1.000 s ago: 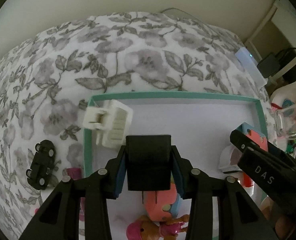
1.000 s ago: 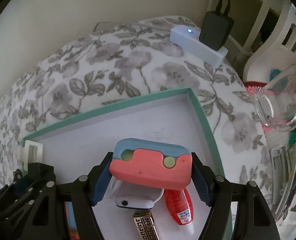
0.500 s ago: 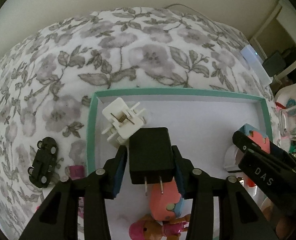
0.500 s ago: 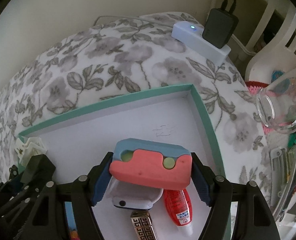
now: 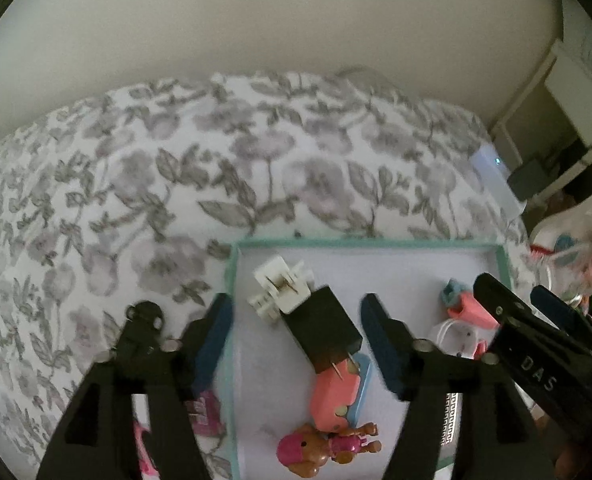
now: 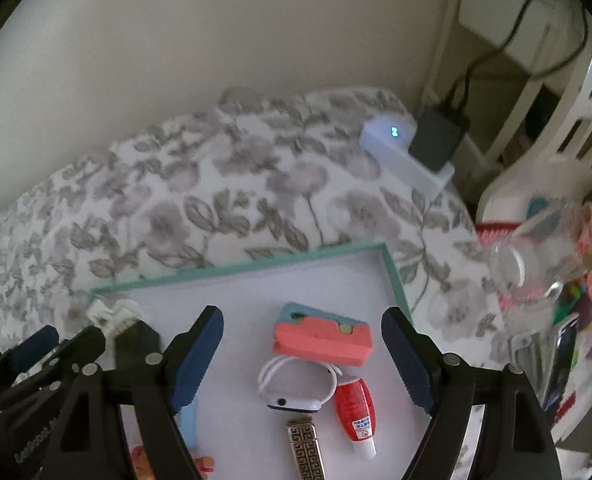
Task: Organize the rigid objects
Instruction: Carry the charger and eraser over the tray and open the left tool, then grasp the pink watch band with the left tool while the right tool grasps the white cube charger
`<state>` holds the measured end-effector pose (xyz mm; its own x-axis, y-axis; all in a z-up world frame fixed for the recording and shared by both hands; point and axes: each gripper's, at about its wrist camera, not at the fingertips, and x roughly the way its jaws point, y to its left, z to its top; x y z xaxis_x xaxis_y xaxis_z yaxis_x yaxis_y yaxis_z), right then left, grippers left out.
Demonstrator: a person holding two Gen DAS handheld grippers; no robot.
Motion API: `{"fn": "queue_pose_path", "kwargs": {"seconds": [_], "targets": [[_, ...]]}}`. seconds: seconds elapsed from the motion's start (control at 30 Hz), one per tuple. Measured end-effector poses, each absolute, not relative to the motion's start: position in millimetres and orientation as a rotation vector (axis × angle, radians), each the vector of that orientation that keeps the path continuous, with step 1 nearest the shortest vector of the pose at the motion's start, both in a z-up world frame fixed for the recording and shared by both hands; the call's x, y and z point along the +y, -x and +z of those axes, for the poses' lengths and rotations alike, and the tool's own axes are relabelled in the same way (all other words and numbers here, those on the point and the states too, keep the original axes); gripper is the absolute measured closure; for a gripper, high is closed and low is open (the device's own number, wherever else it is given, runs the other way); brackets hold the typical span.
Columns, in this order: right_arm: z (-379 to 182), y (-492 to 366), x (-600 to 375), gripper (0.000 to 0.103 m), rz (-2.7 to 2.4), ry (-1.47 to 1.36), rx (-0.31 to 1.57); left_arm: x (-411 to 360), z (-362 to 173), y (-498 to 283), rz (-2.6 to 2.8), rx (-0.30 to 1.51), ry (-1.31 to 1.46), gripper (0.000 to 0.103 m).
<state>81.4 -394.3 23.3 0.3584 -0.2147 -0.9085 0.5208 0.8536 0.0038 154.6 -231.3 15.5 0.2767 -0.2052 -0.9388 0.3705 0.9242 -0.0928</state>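
A teal-rimmed tray (image 5: 359, 243) lies on the floral cloth. My left gripper (image 5: 296, 340) hangs over the tray's left part with its jaws opening. The black charger plug (image 5: 321, 330) lies free below them, leaning on a white adapter (image 5: 280, 288) and a pink-and-blue block (image 5: 335, 396). My right gripper (image 6: 303, 360) is above the tray's right part, also opening. A second pink-and-blue block (image 6: 321, 340) rests below it, untouched, on a white coiled cable unit (image 6: 296, 388). Each gripper shows at the edge of the other's view.
The tray also holds a red bottle (image 6: 355, 404), a gold patterned bar (image 6: 305, 452) and a pink toy figure (image 5: 319, 446). A white power strip (image 6: 399, 152) with a black adapter sits at the cloth's far right. A glass jar (image 6: 535, 264) and clutter stand right of the tray.
Both grippers have opened and risen. The left one let go of the black charger, which now lies tilted in the tray. The right one released the pink-and-blue block onto the white cable unit.
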Motion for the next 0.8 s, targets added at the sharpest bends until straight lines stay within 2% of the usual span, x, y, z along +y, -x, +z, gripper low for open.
{"fn": "queue_pose_path", "kwargs": {"seconds": [0.13,0.2,0.3,0.47,0.6,0.8], "targets": [[44,-80,-388,0.006,-0.471,-0.295,1.056,-222,31,-159,-0.365,1.192,-0.135,0.032],[49,-80,-385,0.001,-0.464,-0.284,1.040,-214,36,-162,-0.333,1.173,-0.123,0.017],[51,-81,-380,0.000,-0.453,-0.262,1.034,-202,40,-167,-0.291,1.150,-0.112,0.012],[47,-83,-376,0.000,-0.440,-0.264,1.036,-181,35,-178,-0.216,1.146,-0.109,0.011],[42,-84,-374,0.000,-0.444,-0.274,1.049,-163,29,-185,-0.178,1.172,-0.070,0.002],[40,-90,-357,0.000,-0.429,-0.261,1.066,-137,36,-189,-0.129,1.157,-0.038,0.002]]}}
